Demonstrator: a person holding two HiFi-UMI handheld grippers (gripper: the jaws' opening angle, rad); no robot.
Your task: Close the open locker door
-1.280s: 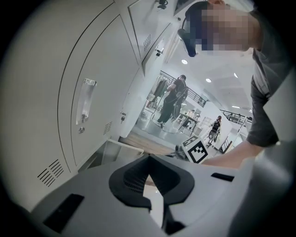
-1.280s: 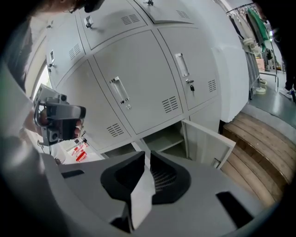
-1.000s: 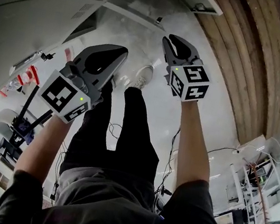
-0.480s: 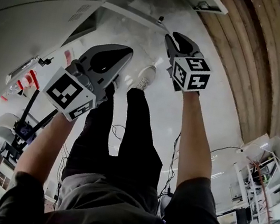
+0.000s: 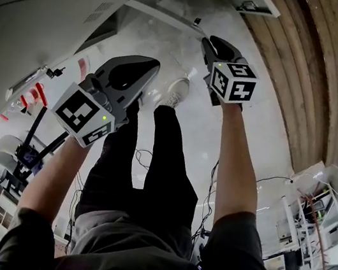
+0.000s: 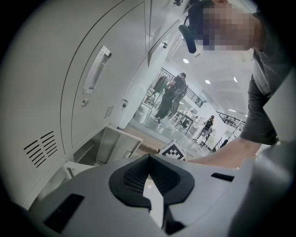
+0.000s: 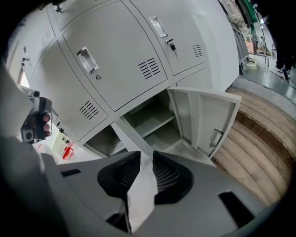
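The left gripper has its jaws closed tip to tip, with nothing between them. The right gripper has its jaws a narrow slit apart, also empty. Neither touches anything.

Past the right jaws stands the open locker door. It belongs to the bottom row and is swung out to the right over the wooden planking. Left of it, the shelf inside its compartment is exposed. The door is ahead of the jaws, still apart from them. The closed upper doors sit above.

Judgement: closing calls for a push, not a grip, which would account for the near-closed jaws.

The right forearm reaches straight forward and down, carrying its gripper farther out, toward the door. The left forearm is held nearer, alongside the locker bank on the left.
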